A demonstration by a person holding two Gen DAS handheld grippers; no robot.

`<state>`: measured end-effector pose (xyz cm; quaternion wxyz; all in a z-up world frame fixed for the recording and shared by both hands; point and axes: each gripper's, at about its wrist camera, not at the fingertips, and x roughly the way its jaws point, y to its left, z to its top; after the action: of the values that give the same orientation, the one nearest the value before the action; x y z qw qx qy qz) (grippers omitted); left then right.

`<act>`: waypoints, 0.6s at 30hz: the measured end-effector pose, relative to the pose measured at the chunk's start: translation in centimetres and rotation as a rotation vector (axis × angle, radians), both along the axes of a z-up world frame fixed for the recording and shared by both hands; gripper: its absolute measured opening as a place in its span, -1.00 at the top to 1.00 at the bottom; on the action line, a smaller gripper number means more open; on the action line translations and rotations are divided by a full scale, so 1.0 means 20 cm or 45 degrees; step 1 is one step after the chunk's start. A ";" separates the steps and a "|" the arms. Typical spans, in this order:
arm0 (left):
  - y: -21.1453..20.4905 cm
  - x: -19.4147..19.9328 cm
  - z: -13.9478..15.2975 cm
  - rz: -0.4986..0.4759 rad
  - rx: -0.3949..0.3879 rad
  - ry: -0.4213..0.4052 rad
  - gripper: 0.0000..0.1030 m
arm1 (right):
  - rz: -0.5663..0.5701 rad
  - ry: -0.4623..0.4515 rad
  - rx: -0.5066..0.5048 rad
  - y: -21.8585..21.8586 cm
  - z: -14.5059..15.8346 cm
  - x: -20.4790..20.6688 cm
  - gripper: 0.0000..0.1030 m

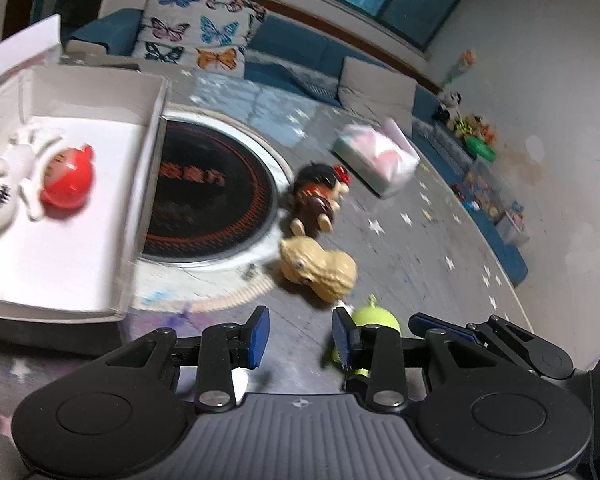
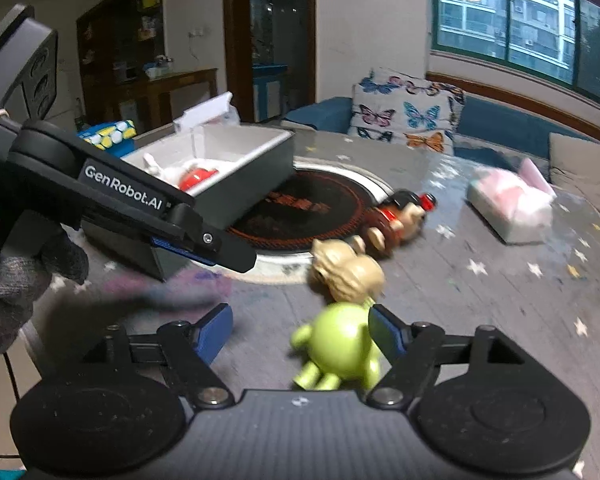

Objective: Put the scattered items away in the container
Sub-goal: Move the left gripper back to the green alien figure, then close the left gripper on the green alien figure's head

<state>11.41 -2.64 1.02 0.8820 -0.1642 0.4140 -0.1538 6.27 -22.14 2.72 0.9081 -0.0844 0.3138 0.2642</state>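
My right gripper (image 2: pixel 300 320) is released, jaws wide, and the green toy (image 2: pixel 336 344) lies on the table (image 2: pixel 480 288) between them, far off centre: it sits just beside my right pad (image 2: pixel 384 330), perhaps touching it, while the other pad stands well apart. If I close like this, I judge that the near pad shoves the round body before the far one arrives, and the toy may roll or squirt out sideways. Its smooth, bulbous shape would make a pinch on the edge slip. Just beyond it lies the peanut (image 2: pixel 348 272), near enough that a forward nudge could knock the two together, and behind that the brown figure (image 2: pixel 396 220) rests at the rim of the round hob (image 2: pixel 300 208). The pictures are smeared, so fine contact is hard to read. My left gripper (image 2: pixel 220 250) crosses in front of the box (image 2: pixel 252 196); its jaws stand narrowly apart and hold nothing. The two tools are close, so they could clash if I carry the toy over. The box sits farther back, with a red toy (image 1: pixel 66 184) and a white one (image 1: pixel 4 184) already inside. Both grippers tilt down toward the table, and my gloved left hand (image 2: pixel 16 276) grips its handle at the near edge.
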 end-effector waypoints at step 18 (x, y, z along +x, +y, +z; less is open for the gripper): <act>-0.21 0.10 -0.08 -0.120 -0.057 0.044 0.27 | -0.093 0.101 0.090 -0.13 -0.17 0.11 -0.50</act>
<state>13.47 -6.77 -0.51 0.8627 -0.1667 0.4329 -0.2015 8.42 -24.67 -0.58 0.9063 -0.0301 0.3429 0.2451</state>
